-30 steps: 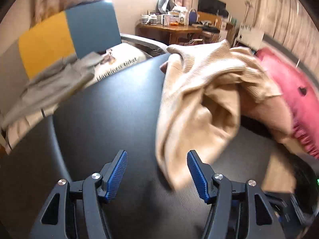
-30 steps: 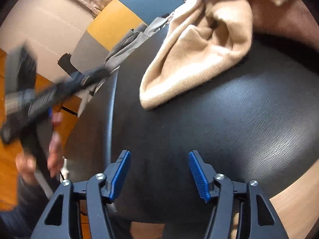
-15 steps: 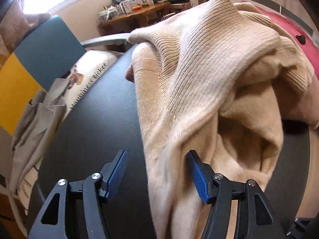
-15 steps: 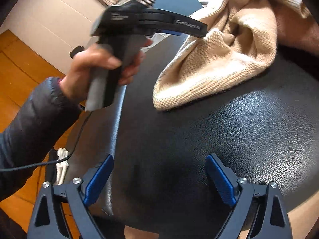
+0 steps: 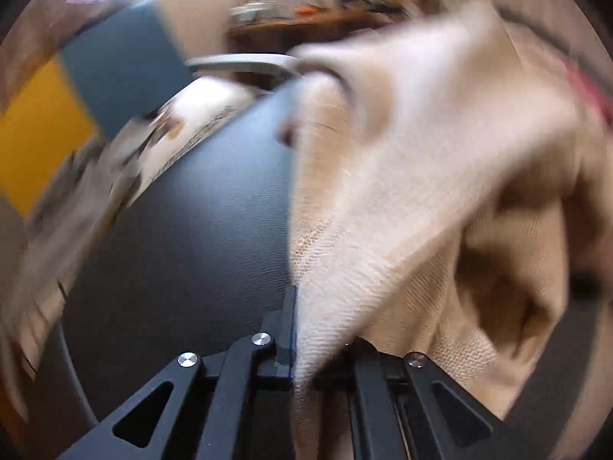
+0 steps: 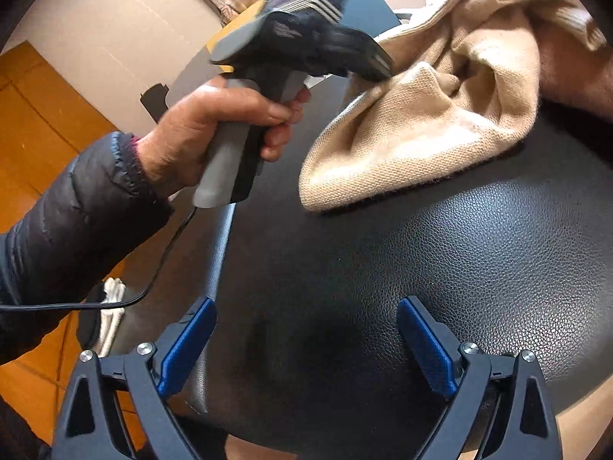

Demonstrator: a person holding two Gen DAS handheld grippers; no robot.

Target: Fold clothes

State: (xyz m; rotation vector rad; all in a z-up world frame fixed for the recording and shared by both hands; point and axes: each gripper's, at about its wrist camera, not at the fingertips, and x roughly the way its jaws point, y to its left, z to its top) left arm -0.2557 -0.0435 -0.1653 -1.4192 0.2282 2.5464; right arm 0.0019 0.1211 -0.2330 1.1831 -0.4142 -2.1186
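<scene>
Pinching a fold of the beige knitted sweater (image 5: 383,199), the left gripper (image 5: 297,329) is clamped on it. Over the black leather-textured surface (image 6: 383,287), the right gripper (image 6: 306,345) gapes wide, empty

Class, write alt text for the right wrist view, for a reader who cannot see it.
A hand holds the left gripper, shut on an edge of a beige knit sweater lying on a black leather surface. In the foreground, the right gripper stands open over bare leather, with nothing between its blue pads.
</scene>
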